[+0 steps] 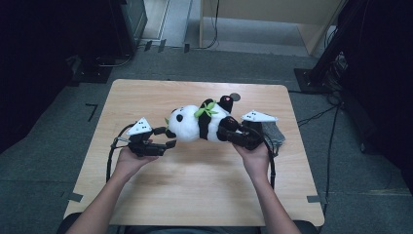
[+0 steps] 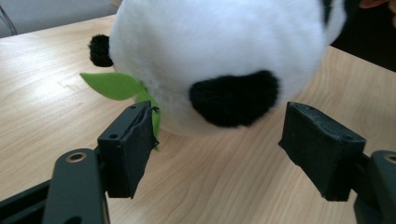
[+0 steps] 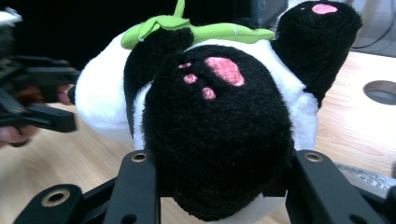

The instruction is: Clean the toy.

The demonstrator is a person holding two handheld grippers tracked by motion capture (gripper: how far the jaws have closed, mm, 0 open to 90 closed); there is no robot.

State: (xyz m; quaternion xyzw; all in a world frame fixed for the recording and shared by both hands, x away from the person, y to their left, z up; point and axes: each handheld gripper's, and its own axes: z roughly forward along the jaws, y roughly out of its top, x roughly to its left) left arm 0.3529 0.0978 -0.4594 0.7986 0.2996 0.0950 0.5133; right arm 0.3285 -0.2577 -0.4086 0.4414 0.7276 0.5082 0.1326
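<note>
A black-and-white plush panda with a green felt leaf lies on its side on the wooden table, head to the left. My right gripper is shut on one black hind foot, whose pink paw pads face the camera. The jaws of my right gripper press into the foot from both sides. My left gripper stands open at the panda's head. Its pads sit just short of the fur, close to a black eye patch. The leaf tucks behind the left pad.
A round hole is cut into the tabletop behind the panda. A grey mesh object lies under my right hand near the table's right edge. Black equipment and cables stand on the floor around the table.
</note>
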